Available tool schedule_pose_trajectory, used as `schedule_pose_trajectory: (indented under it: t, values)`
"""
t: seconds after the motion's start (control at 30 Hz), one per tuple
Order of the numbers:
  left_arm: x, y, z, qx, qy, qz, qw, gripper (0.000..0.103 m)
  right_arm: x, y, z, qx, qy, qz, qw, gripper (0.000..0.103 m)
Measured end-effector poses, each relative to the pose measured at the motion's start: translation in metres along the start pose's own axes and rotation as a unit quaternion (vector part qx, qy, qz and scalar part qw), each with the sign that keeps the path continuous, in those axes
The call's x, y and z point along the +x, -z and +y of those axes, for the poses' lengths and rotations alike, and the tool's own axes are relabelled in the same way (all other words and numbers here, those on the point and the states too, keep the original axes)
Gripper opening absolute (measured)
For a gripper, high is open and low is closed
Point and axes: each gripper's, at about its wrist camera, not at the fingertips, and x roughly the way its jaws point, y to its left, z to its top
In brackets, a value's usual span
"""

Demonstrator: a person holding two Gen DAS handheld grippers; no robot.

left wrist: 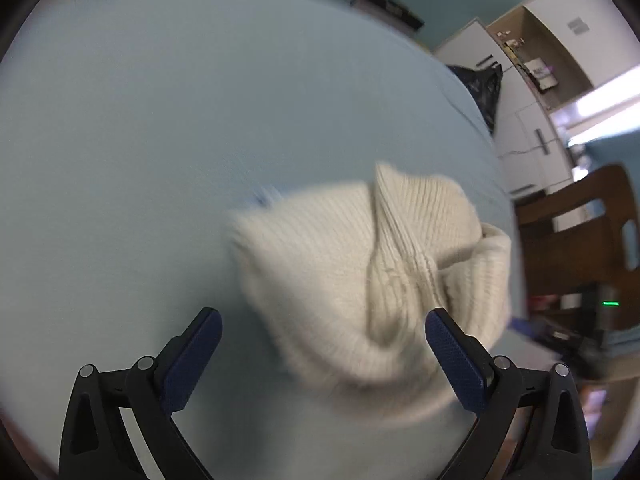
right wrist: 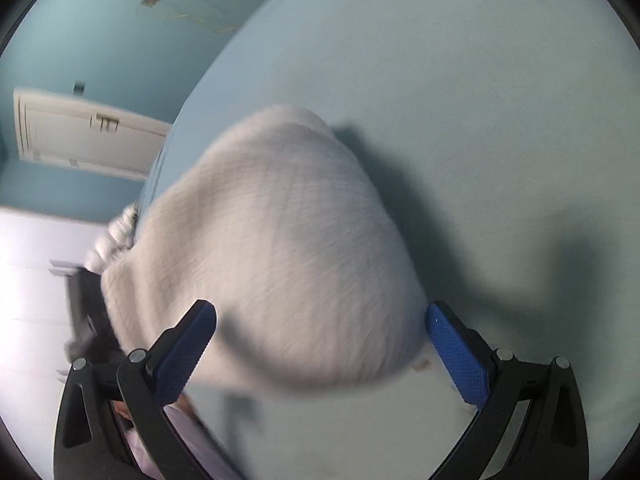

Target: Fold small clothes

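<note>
A cream ribbed knit garment [left wrist: 360, 272] lies bunched on a light blue surface [left wrist: 140, 120], with a twisted fold running down its middle. My left gripper [left wrist: 322, 320] is open just above the garment's near edge, its blue-padded fingers [left wrist: 192, 356] spread wide and holding nothing. In the right wrist view the same cream garment [right wrist: 280, 248] fills the middle, blurred by motion. My right gripper [right wrist: 320, 318] is open too, its fingers [right wrist: 456, 356] on either side of the garment's near edge, not closed on it.
The light blue surface [right wrist: 480, 100] spreads to the far side. A dark bag [left wrist: 484, 88], white cabinets [left wrist: 524, 128] and a brown wooden chair [left wrist: 580, 240] stand to the right. A white door [right wrist: 84, 136] shows on the left, beyond the surface's edge.
</note>
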Motion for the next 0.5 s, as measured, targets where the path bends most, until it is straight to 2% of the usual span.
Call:
schedule_pose_trajectory:
  t: [0.07,0.13,0.2,0.23,0.3,0.37,0.43,0.5]
  values:
    - [-0.042,0.009,-0.016,0.029,-0.086,-0.061,0.9941,0.103,-0.031,0.019,0.031,-0.039,0.022,-0.016,0.999,0.102]
    - [-0.090,0.035,-0.028,0.060,-0.189,-0.118,0.9731,0.103,-0.070,0.045,0.065,-0.077,0.079,-0.052,0.993,0.102]
    - [-0.119,0.059,-0.039,0.089,-0.229,-0.138,0.9594,0.103,-0.101,0.063,0.089,-0.114,0.163,-0.088,0.976,0.102]
    - [-0.134,0.072,-0.048,0.107,-0.237,-0.143,0.9550,0.103,-0.118,0.077,0.103,-0.130,0.195,-0.105,0.966,0.102]
    - [-0.163,0.100,-0.056,0.133,-0.245,-0.154,0.9479,0.103,-0.159,0.106,0.113,-0.162,0.191,-0.135,0.959,0.102]
    - [-0.190,0.128,-0.063,0.141,-0.249,-0.178,0.9416,0.103,-0.197,0.139,0.131,-0.162,0.187,-0.170,0.954,0.102]
    - [-0.207,0.154,-0.078,0.147,-0.245,-0.201,0.9372,0.103,-0.217,0.165,0.153,-0.155,0.184,-0.205,0.949,0.102]
    - [-0.219,0.178,-0.090,0.154,-0.243,-0.202,0.9363,0.103,-0.226,0.175,0.175,-0.154,0.200,-0.234,0.939,0.102]
